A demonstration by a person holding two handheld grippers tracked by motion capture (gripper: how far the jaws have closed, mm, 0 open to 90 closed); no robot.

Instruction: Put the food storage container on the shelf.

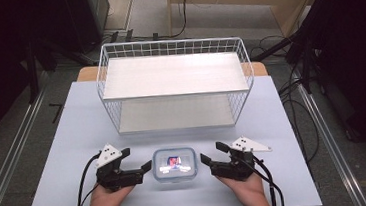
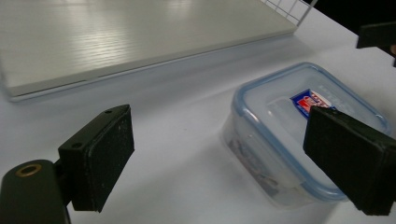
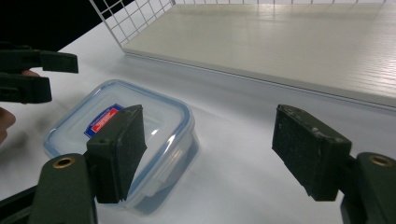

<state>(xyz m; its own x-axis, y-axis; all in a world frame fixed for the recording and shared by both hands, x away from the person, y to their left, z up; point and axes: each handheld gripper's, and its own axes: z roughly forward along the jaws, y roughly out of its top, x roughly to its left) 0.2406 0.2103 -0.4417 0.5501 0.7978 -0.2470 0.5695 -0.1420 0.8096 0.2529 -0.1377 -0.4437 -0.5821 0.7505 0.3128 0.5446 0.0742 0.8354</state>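
One clear, blue-rimmed lidded container (image 1: 175, 164)

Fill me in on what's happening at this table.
A person holds a gripper in each hand on either side of a clear lidded container with a blue seal, which sits on the white table. The left gripper and the right gripper both have open jaws and neither grips the container. Behind stands a white wire rack with two shelves.
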